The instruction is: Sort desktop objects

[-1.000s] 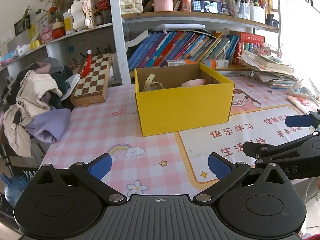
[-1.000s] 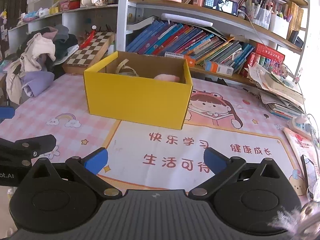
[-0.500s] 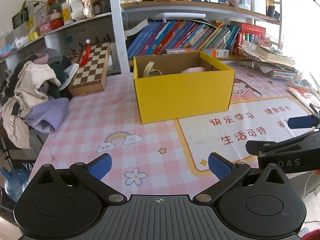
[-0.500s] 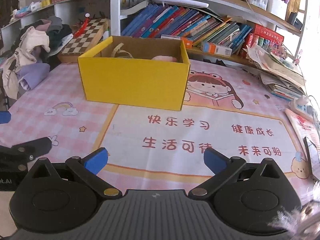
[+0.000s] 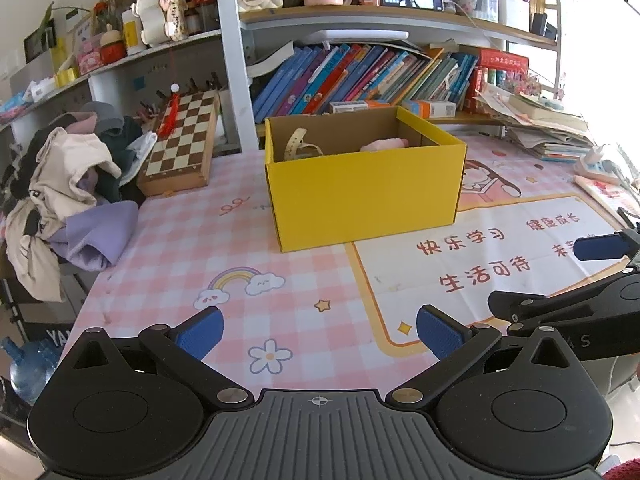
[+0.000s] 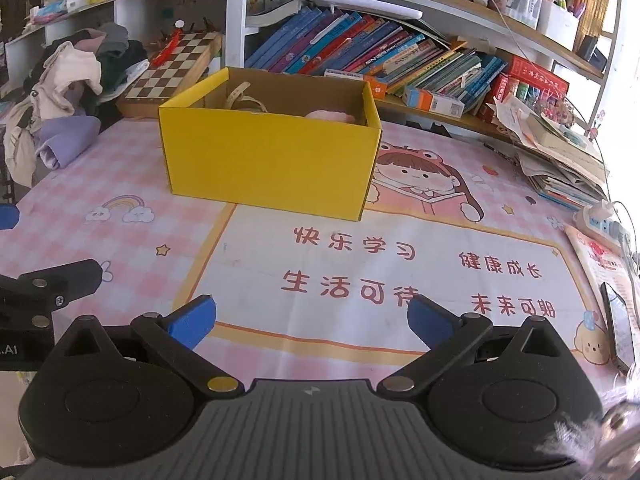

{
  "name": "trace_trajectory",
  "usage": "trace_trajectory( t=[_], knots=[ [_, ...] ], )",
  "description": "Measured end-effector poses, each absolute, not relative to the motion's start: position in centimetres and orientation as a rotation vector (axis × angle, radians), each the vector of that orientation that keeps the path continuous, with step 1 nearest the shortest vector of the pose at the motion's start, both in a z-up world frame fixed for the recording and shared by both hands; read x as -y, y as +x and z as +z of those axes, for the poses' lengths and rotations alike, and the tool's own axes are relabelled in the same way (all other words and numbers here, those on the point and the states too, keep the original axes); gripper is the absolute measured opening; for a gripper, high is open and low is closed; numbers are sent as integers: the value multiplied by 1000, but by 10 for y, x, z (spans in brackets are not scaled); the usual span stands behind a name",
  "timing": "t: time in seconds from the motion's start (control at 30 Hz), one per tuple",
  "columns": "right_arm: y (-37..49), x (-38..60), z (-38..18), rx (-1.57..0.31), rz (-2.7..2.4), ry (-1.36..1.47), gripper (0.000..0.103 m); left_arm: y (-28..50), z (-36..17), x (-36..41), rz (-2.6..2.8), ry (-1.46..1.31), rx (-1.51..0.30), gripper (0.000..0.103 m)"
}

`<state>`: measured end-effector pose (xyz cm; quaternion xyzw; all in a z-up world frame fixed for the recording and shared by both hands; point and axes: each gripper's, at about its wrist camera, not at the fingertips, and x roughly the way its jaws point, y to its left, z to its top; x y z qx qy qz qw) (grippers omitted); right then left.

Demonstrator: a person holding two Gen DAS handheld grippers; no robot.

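A yellow cardboard box (image 5: 364, 196) (image 6: 268, 168) stands on the pink cartoon desk mat (image 5: 240, 240) (image 6: 360, 264). Inside it I see a beige strap (image 5: 298, 146) (image 6: 242, 96) and a pink soft item (image 5: 384, 145) (image 6: 330, 115). My left gripper (image 5: 318, 330) hovers over the near edge of the mat, open, with nothing between its blue pads. My right gripper (image 6: 312, 316) is open and empty too, well short of the box. The right gripper's fingers (image 5: 600, 246) show at the right edge of the left wrist view.
A chessboard (image 5: 182, 146) (image 6: 172, 68) leans behind the box at left, beside a pile of clothes (image 5: 68, 188) (image 6: 68, 80). Shelves of books (image 5: 360, 76) (image 6: 372, 52) line the back. Stacked papers (image 5: 540, 128) (image 6: 560, 160), a power strip (image 6: 604, 222) and a phone (image 6: 618, 326) sit at the right.
Both grippers have drawn back slightly from the box and both stay open. The box and its contents have not moved.
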<state>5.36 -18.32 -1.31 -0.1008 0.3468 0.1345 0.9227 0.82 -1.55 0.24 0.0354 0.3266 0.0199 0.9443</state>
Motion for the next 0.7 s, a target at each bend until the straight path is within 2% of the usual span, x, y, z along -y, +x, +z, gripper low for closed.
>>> trace_trajectory(
  t=[0.7],
  knots=[
    [52, 185, -11, -709, 278, -211, 103, 8, 1, 19, 4, 63, -690, 103]
  ],
)
